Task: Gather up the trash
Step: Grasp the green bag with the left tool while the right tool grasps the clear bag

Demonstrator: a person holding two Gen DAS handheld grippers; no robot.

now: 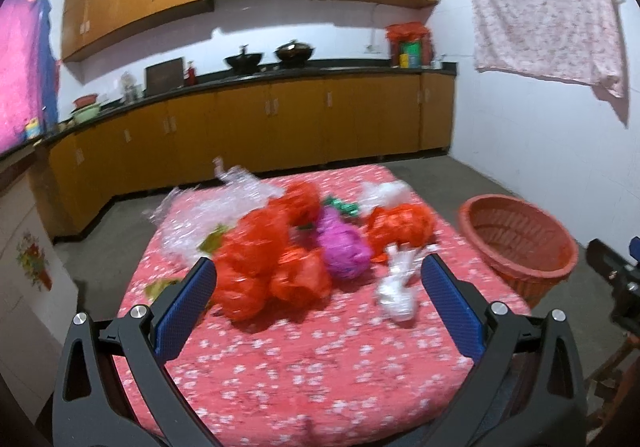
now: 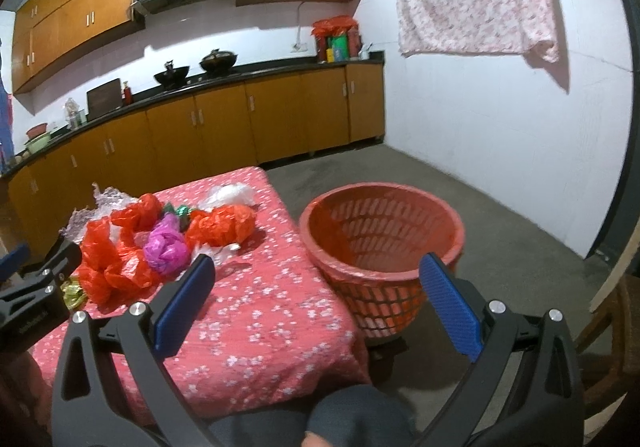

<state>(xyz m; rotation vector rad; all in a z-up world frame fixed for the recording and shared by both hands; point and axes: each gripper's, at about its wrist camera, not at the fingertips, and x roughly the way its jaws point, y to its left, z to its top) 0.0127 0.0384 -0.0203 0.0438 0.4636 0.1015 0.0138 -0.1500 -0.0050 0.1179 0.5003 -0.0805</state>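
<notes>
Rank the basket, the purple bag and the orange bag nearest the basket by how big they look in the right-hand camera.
1. Red plastic basket, by far the largest.
2. Orange crumpled bag.
3. Purple crumpled bag, slightly smaller, but it sits a little nearer the camera, so ranks 2 and 3 are uncertain.

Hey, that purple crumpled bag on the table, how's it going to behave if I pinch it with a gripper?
The purple bag looks like thin crumpled plastic, so it will probably squash flat and feel very light. It touches the red bags, so they may drag along. It seems unlikely to roll on the tablecloth.
</notes>
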